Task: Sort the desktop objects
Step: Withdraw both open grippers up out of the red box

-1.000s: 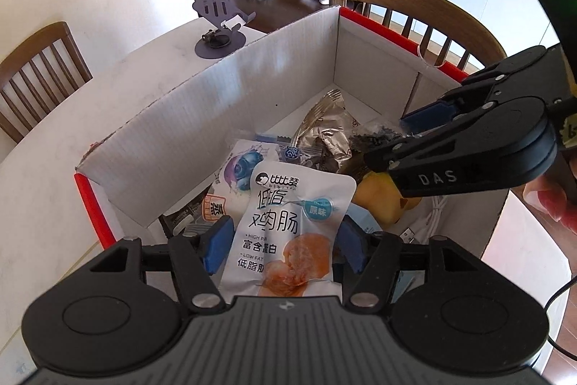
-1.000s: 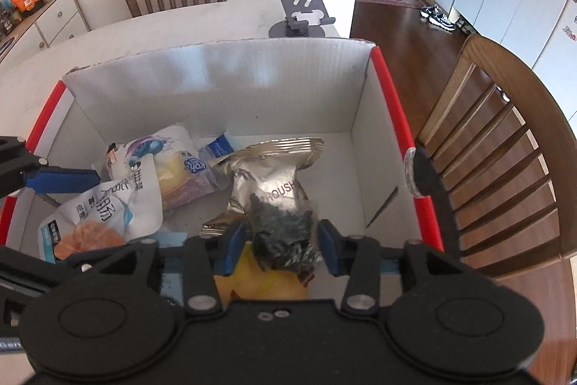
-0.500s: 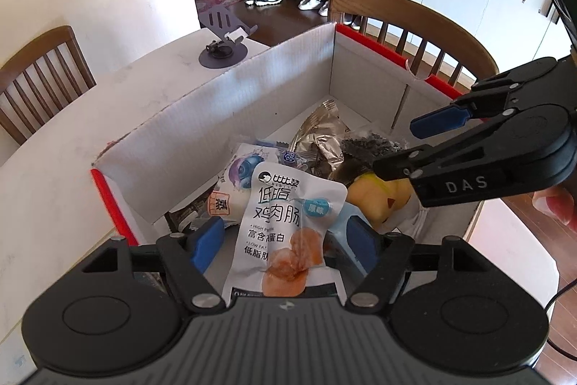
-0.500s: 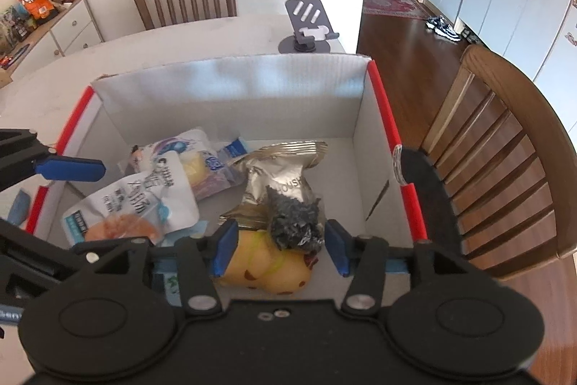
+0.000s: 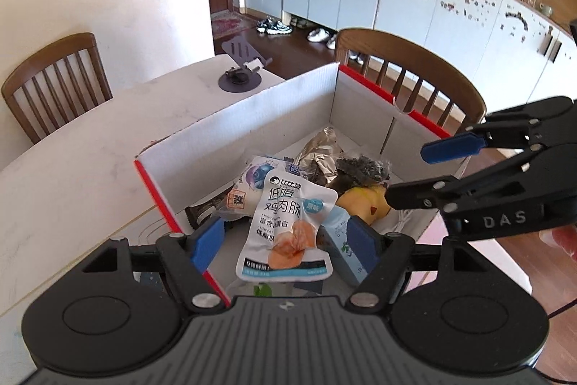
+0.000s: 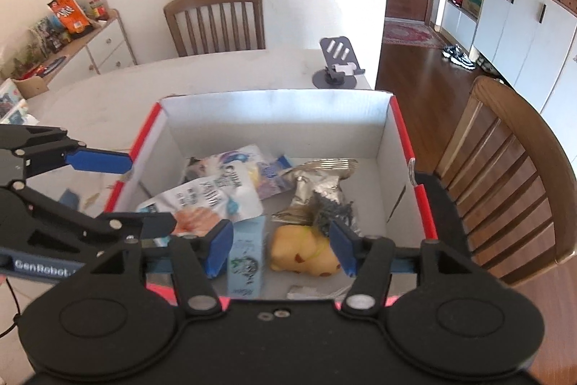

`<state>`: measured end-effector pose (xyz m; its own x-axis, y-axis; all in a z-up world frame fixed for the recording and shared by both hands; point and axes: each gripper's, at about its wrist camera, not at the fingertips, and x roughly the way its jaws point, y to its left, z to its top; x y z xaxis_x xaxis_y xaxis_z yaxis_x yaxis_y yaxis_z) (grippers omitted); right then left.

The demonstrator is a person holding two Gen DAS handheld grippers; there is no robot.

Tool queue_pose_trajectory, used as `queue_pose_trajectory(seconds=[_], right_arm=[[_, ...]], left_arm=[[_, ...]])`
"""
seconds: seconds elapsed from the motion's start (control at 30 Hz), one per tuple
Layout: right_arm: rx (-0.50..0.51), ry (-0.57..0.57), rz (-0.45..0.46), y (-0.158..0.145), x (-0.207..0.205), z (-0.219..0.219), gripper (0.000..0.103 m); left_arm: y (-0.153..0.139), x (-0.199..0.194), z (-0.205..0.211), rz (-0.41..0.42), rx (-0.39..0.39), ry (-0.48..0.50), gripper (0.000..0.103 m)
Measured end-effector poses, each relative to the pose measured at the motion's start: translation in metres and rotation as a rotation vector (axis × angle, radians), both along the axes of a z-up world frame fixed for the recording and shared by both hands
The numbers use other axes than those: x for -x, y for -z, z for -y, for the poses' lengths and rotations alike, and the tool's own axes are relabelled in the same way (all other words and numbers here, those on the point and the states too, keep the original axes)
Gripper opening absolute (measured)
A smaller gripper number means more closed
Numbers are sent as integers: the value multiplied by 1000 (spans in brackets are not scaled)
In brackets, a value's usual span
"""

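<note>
Box: white cardboard box with red rim (image 6: 404, 147) holds the white chicken pouch (image 5: 288, 226), yellow toy (image 6: 306, 251).
Tools: left tool (image 5: 285, 244) and right tool (image 6: 281, 244) released, jaws just widened, nothing between.
Left: grey phone stand (image 6: 337, 67) at the surface's far corner.

One box (image 6: 274, 110), two chairs (image 6: 216, 20), one phone stand (image 6: 337, 65).

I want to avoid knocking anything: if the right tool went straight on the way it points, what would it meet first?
Probably the yellow soft toy lying in the box, which sits between the right tool's open blue pads; depth is hard to judge, so the small blue carton beside it might be grazed.
</note>
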<state>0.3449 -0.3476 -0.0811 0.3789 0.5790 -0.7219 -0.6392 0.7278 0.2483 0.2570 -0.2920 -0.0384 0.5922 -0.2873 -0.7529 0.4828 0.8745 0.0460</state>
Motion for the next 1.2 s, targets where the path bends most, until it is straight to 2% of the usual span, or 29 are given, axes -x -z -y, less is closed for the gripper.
queue_pose_trajectory(seconds=[0.1,0.17,0.37,0.4,0.5,0.6,0.83,1.2], right_arm=[[-12,-1,17,-7,13,4,60],[-21,3,28,-11,20,7,63],[-48,17,54,-19,42,15,65],[-52,21,57,-20,45,16,68],[-70,35,67,-22,54,20,73],[-74,47,80,-25,61,22,75],[-79,57,121,-27,85,21,77],[-85,85,142,-31,116,21,77]], left_arm=[[-6,12,-4,31,5,-14,76],[-9,18,-7,45,8,-19,82],[-18,37,-13,68,13,-40,84],[-20,40,-14,73,13,-41,84],[-22,49,-19,73,24,-56,90],[-24,56,-25,78,30,-72,103],[-27,74,-35,91,44,-83,103],[-25,100,-53,46,77,-107,103]])
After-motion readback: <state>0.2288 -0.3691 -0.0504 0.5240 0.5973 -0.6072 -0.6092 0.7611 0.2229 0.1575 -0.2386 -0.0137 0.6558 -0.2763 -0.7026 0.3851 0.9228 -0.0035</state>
